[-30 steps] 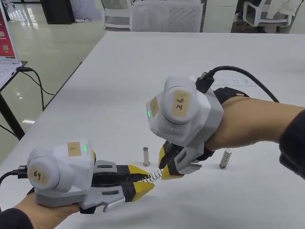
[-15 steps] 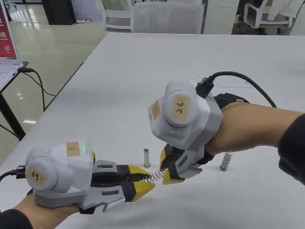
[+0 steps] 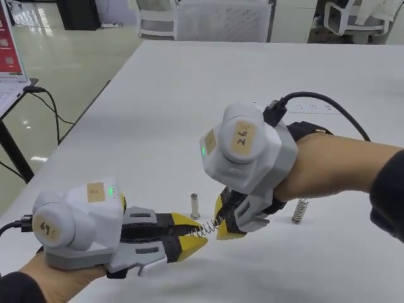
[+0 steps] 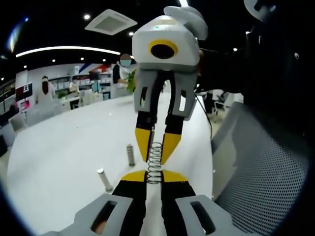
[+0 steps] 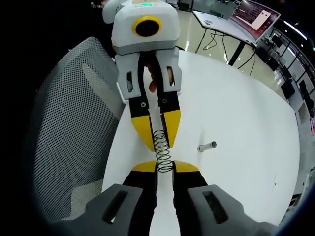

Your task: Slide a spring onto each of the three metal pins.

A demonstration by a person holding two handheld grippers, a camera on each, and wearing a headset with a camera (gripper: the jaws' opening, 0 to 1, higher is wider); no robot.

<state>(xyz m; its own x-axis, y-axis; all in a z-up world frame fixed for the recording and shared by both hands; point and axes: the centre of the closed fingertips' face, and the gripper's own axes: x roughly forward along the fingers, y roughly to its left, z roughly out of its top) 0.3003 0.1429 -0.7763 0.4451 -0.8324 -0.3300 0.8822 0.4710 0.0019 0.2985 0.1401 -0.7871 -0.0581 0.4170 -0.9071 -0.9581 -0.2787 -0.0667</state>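
Observation:
A small steel spring (image 3: 203,231) spans the gap between my two grippers, just above the white table (image 3: 189,113). My left gripper (image 3: 201,242) is shut on one end of the spring (image 4: 154,164). Tip to tip with it, my right gripper (image 3: 222,228) is shut on a thin grey pin (image 4: 153,132), and the spring's other end (image 5: 162,147) sits between its yellow fingers. One bare metal pin (image 3: 194,206) stands upright just behind the jaws. Another pin with a spring on it (image 3: 299,211) stands to the right, beside my right wrist.
The table's left edge (image 3: 82,123) drops to a shiny floor with a desk leg and cables (image 3: 47,104). Chairs (image 3: 221,22) stand at the far end. A black cable (image 3: 328,104) runs from my right gripper over the forearm.
Both grippers stay tip to tip with the spring between them. The view has shifted slightly, and the left gripper has crept a little toward the right one.

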